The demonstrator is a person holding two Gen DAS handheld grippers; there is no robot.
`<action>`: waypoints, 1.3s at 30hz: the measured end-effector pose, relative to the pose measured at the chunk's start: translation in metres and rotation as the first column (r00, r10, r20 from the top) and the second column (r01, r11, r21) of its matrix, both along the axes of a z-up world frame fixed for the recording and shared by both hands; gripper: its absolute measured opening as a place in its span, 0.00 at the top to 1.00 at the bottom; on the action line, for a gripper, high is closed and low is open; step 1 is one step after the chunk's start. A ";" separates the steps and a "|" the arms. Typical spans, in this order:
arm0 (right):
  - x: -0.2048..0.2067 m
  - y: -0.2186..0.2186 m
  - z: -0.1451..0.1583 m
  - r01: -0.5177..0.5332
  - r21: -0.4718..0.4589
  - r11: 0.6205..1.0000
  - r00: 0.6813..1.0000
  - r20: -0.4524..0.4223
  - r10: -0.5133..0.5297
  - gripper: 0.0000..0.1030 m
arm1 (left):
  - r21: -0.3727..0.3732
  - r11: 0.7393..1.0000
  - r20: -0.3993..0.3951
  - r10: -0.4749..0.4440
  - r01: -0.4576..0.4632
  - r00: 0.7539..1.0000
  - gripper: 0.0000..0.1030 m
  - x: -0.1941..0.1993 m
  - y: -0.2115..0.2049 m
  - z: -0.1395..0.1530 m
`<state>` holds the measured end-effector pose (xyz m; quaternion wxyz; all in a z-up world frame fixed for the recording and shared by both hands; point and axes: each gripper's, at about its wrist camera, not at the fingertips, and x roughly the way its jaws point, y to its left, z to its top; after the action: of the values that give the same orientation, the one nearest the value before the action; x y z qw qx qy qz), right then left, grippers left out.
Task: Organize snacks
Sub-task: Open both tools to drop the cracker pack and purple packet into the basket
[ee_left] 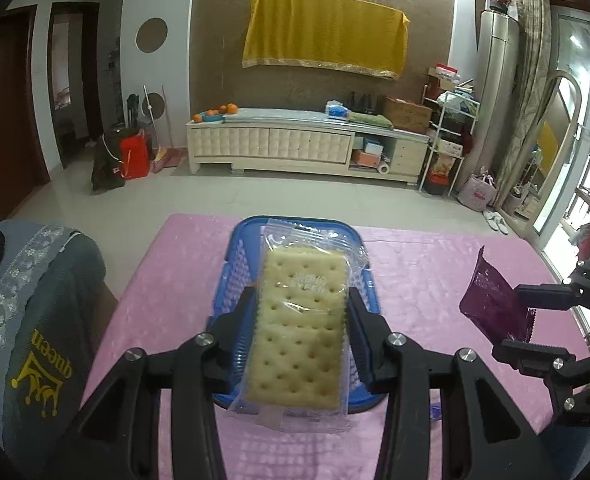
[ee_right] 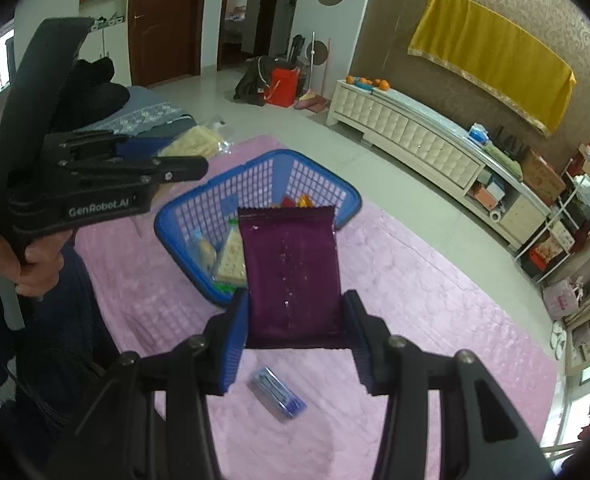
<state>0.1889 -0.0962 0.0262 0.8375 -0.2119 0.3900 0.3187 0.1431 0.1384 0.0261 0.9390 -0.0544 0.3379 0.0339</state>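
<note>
Cracker pack (ee_left: 301,320): clear wrapper, pale crackers inside, clamped lengthwise between the pads of the left gripper (ee_left: 301,312), held in the air above the blue basket (ee_left: 231,268). Pads press on both long edges, so the claw is narrow and gripping

Purple packet (ee_right: 293,276): dark purple foil, clamped by its lower part in the right gripper (ee_right: 295,328), top end sticking up and forward. Pads press both sides, a firm grip. It hangs above the pink cloth (ee_right: 435,300), just in front of the basket's near rim. In the left view the same packet shows at far right, off to the side of the basket

Basket sits on the pink cloth, a mesh-walled plastic tub. Inside: another cracker pack (ee_right: 231,262), something yellowish in a clear wrapper (ee_right: 205,252), a couple of small orange and red pieces (ee_right: 297,201) at the back. Can't tell what those are

A small blue packet (ee_right: 277,394) lies flat on the cloth under the right gripper, apart from the basket

A hand (ee_right: 35,264) grips the left tool's handle at the left edge of the right view

Grey cushion with lace trim (ee_left: 35,300) sits just left of the cloth
</note>
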 end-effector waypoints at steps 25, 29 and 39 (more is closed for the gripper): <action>0.038 0.073 -0.057 -0.040 -0.098 0.994 0.987 -0.162 0.024 0.50 | -0.067 0.998 -0.144 0.008 -0.018 0.990 0.60 0.045 0.037 -0.056; 0.040 0.074 -0.064 -0.030 -0.107 0.994 0.979 -0.204 0.008 0.49 | -0.086 0.996 -0.184 0.004 -0.020 0.983 0.56 0.047 0.040 -0.063; 0.037 0.055 -0.065 0.010 -0.068 0.998 0.960 -0.277 -0.028 0.36 | -0.053 0.998 -0.172 0.024 -0.034 0.985 0.41 0.028 0.040 -0.053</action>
<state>0.2257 -0.0410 -0.0387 0.7700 -0.1887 0.5160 0.3243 0.1715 0.1785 -0.0266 0.9040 -0.0824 0.4173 0.0425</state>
